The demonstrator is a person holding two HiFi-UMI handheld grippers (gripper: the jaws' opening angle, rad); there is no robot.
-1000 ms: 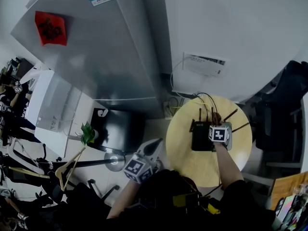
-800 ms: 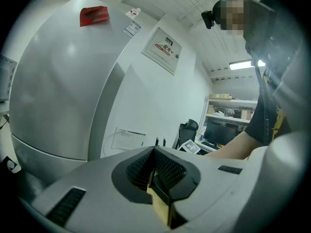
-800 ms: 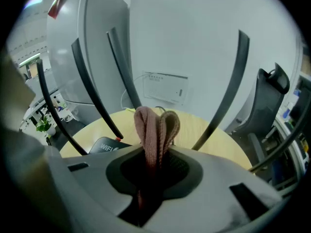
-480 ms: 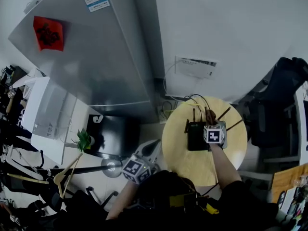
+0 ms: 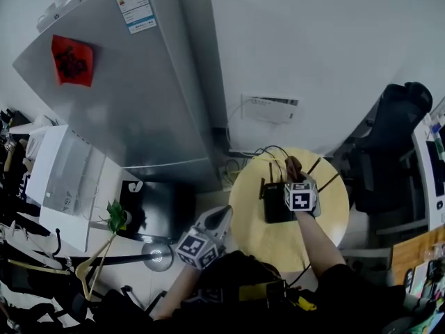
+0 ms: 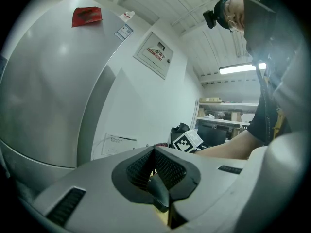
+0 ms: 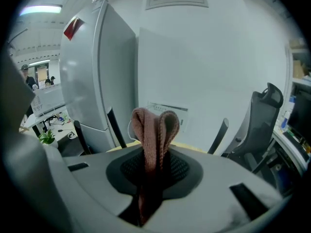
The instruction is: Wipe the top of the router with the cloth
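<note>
At the far left stood a tall grey refrigerator (image 5: 132, 96) with a red paper (image 5: 72, 60) on its door, and lower down a small green plant (image 5: 115, 216) on the floor. The left gripper (image 5: 224, 213) hung off the left edge of the round yellow table (image 5: 271, 245), above the floor and not over the tabletop. In the left gripper view, its two jaws were pressed together and nothing was between them.

The black router (image 5: 275, 205) lay on the table, in the far half, with its thin antennas pointing toward the far edge, where some cables also lay. The right gripper (image 5: 294, 177) was over the right side of the router, its marker cube facing up. In the right gripper view, its jaws were closed tightly on a brownish-pink knitted cloth (image 7: 154, 130). The cloth was folded, and its loop stood out beyond the jaws. In the head view the cloth (image 5: 292, 164) was seen at the far end of the router, among the antennas; I could not tell if it touched the top. To the right of the table stood a black office chair (image 5: 393, 127).
</note>
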